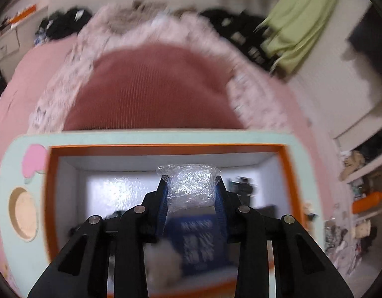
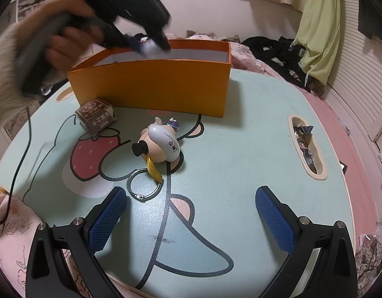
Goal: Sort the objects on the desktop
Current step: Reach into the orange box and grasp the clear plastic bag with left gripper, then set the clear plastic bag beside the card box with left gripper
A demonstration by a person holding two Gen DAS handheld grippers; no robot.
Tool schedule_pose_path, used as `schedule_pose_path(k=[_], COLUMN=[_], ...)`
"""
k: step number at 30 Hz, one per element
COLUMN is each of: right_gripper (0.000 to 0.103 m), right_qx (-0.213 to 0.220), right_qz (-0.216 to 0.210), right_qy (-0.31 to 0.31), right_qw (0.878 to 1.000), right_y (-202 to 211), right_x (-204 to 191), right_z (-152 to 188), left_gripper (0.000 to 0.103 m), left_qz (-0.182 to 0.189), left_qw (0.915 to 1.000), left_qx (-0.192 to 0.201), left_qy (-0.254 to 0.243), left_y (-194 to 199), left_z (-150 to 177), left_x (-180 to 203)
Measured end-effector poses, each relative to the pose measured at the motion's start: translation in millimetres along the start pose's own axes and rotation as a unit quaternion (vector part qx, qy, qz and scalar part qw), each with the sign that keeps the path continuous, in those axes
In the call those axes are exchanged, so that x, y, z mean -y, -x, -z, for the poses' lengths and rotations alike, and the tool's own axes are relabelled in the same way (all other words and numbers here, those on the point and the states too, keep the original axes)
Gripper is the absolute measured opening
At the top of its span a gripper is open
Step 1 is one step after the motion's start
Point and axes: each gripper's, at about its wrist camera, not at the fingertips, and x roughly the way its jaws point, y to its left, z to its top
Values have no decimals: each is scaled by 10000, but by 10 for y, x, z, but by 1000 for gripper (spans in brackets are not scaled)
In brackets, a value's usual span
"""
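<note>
My left gripper (image 1: 192,179) clamps the bubble wrap (image 1: 189,186) over the box (image 1: 166,149); I should release low, right gripper (image 2: 191,219) open.

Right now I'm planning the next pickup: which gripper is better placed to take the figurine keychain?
Right. The right gripper is open and empty just before the figurine keychain; the left gripper holds a plastic-wrapped bundle over the orange box.

Left fingers (image 1: 163,193) pinched, right fingers (image 2: 108,218) wide.

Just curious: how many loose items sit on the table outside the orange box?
2: a brown packet beside the box, and a figurine keychain mid-table. Others may be hidden.
</note>
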Motion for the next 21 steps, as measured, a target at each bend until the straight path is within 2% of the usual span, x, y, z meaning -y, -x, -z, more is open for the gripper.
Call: schedule_pose_path(k=[3, 7, 10, 15, 18, 20, 21], right_gripper=[103, 103, 103, 103, 103, 103, 103], right_qx=[4, 6, 9, 9, 8, 9, 9], right_qz=[-3, -4, -3, -6, -5, -5, -4], right_qy=[-2, -3, -1, -2, -4, -3, -2], right_qw=[10000, 10000, 10000, 10000, 10000, 10000, 10000], right_y=[0, -3, -5, -4, -4, -4, -4], right_x=[3, 2, 3, 6, 4, 8, 8], right_z=[2, -10, -16, -11, -8, -8, -7], left_gripper=[35, 35, 35, 38, 51, 65, 69], left_qz=[426, 762, 764, 448, 370, 294, 217], left_qw=[9977, 9933, 9914, 9895, 9892, 9885, 9883], left_qx=[393, 370, 198, 374, 484, 696, 801], left_qy=[-341, -790, -1044, -1321, -1332, -1314, -1276], left_y=[417, 661, 618, 545, 575, 674, 750], left_z=[280, 903, 1257, 1413, 1450, 1490, 1542], left_x=[131, 235, 259, 298, 254, 204, 160])
